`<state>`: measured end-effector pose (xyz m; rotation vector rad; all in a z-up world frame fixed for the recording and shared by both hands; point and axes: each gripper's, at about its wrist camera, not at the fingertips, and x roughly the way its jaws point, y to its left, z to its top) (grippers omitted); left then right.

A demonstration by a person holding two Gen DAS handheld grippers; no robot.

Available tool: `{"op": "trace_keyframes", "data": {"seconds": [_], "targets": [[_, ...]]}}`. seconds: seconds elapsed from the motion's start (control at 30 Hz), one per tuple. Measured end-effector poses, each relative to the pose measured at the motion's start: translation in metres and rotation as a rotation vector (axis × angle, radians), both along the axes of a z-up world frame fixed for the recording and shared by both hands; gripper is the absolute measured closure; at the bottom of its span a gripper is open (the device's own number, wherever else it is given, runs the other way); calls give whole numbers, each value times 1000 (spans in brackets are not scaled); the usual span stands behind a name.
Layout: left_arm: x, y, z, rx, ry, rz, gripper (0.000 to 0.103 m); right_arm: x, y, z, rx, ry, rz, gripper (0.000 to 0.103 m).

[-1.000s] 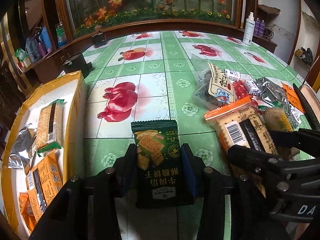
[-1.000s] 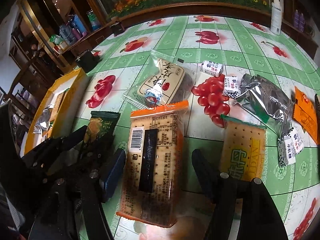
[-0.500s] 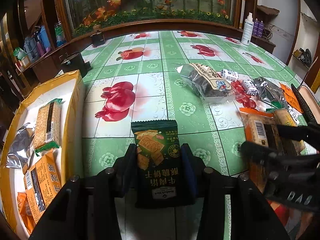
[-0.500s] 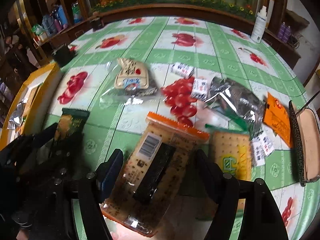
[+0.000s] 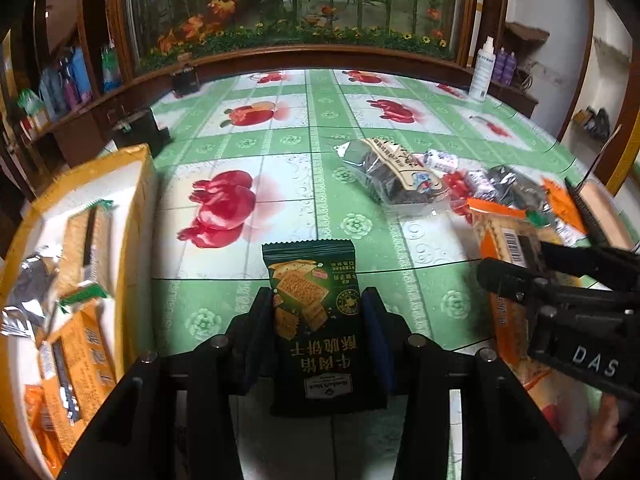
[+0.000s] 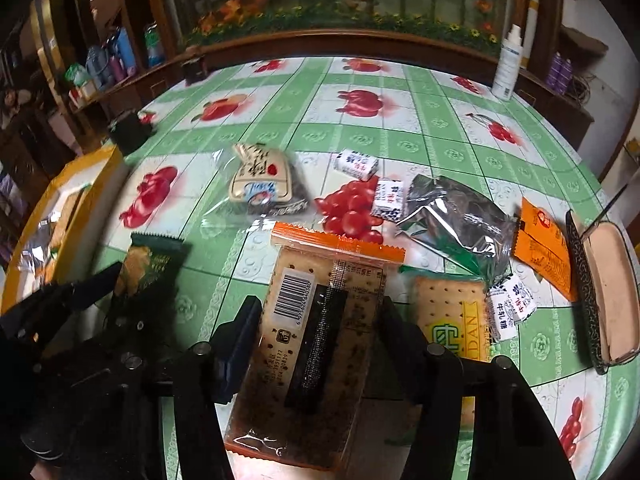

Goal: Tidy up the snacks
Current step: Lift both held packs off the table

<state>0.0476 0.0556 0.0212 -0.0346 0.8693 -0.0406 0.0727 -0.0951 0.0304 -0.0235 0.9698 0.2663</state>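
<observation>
Left wrist view: the left gripper (image 5: 318, 344) is closed on a dark green biscuit packet (image 5: 314, 312), which is held upright between the pads at the lower centre of the frame. At the left edge, a yellow-walled box (image 5: 138, 216) is seen with several cracker packs already laid inside.

In the right wrist view, the right gripper (image 6: 318, 344) is placed astride an orange-edged cracker pack (image 6: 316, 328) lying on the green tablecloth (image 6: 400, 136) at lower centre. Its jaws are closing, with the pack between them; the pads appear to be at the pack's long sides, but a firm grip cannot be confirmed. A yellow cracker pack (image 6: 448, 304) lies just beside it on the right, and a silver foil bag (image 6: 456, 216), an orange sachet (image 6: 544, 248) and small wrapped candies (image 6: 356, 164) are scattered further up and to the right.

The step in hand is judged to be the pickup of a second snack while the first is kept clamped. Next, the closing should be completed squarely on the pack, without the neighbouring yellow pack being caught, and both snacks should then be carried to the box at the left.
</observation>
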Motion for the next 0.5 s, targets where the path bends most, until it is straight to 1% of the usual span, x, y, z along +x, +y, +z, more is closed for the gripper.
{"op": "trace_keyframes", "data": {"seconds": [0.2,0.5], "targets": [[-2,3,5,-54,-23,-6,59,-2,-3,7,33,-25,-9,41],[-2,2,9,-62,-47,-9,59,-5,0,12,61,-39,14,42]]}}
